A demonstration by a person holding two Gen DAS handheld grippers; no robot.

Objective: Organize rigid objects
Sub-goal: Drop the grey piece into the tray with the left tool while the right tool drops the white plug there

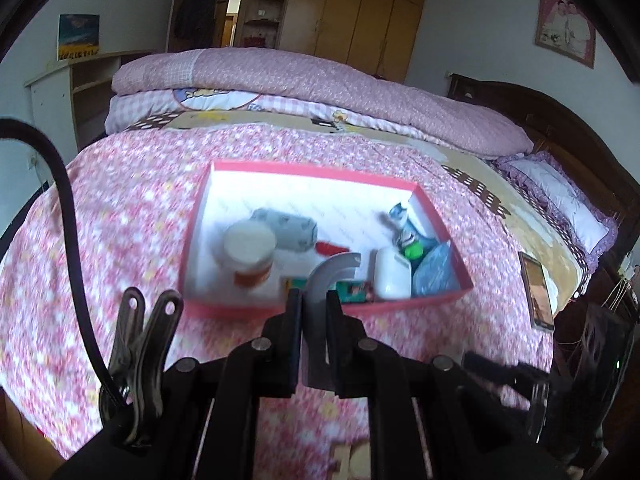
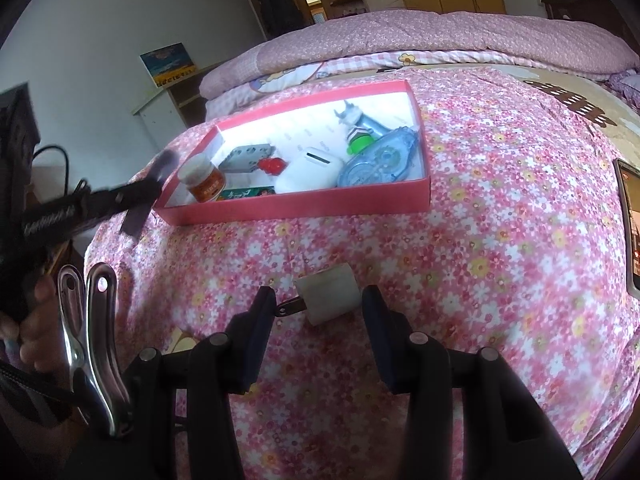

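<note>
A pink box point(image 1: 400, 186) point(image 2: 304, 204) lies on the flowered bedspread and holds a white-lidded pill bottle point(image 1: 250, 254) point(image 2: 202, 180), a grey block point(image 1: 286, 228), a white case point(image 1: 394, 276) point(image 2: 310, 168), a blue tape dispenser point(image 2: 380, 160) and a green-capped tube point(image 2: 360, 138). My left gripper point(image 1: 314, 296) is shut on a flat, curved grey strip point(image 1: 334, 270) just above the box's near wall. In the right wrist view that gripper point(image 2: 160, 168) is blurred at the box's left corner. My right gripper point(image 2: 318, 308) is closed around a white charger plug point(image 2: 328, 300) on the bedspread, prongs against the left pad.
A phone point(image 1: 538, 292) point(image 2: 632, 224) lies on the bed to the right of the box. Folded quilts point(image 1: 320, 88) are stacked at the far side, with a pillow point(image 1: 560, 208) at the right. A hand point(image 2: 32, 320) holds the left gripper's handle.
</note>
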